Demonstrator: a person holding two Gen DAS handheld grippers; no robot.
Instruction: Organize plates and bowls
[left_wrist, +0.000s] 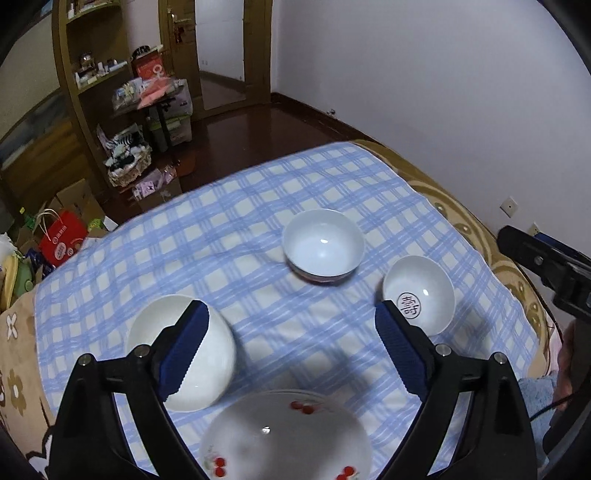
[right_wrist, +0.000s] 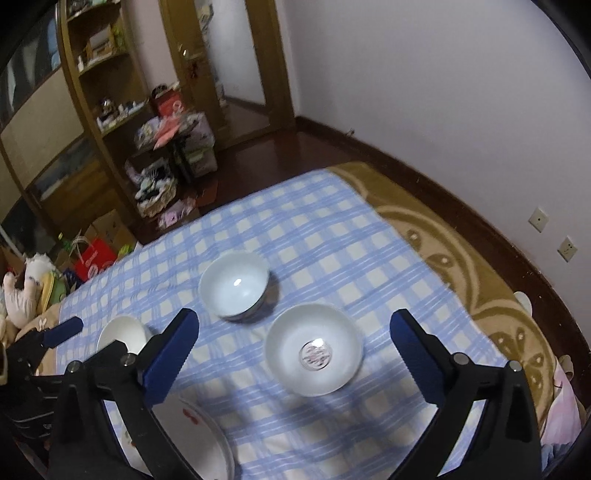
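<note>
Four dishes are spread on a blue checked cloth (left_wrist: 258, 206). The left gripper (left_wrist: 290, 345) is held wide open and empty above a cherry-patterned plate (left_wrist: 284, 439), with a plain white bowl (left_wrist: 181, 350) behind its left finger. The right gripper (right_wrist: 295, 354) is likewise spread empty, with a bowl bearing a round emblem (right_wrist: 314, 349) seen between its fingers and a blue-rimmed bowl (right_wrist: 234, 284) beyond.

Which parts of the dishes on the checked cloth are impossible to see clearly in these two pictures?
- Cherry plate: left wrist view, near rim cut by the bottom edge; right wrist view, mostly behind the right gripper frame.
- Plain bowl: partly covered by a finger of the left gripper; in the right view only a sliver shows.
- Character bowl: its mark is blurred in the right view.
- Blue-rimmed bowl: outside pattern too small.
</note>
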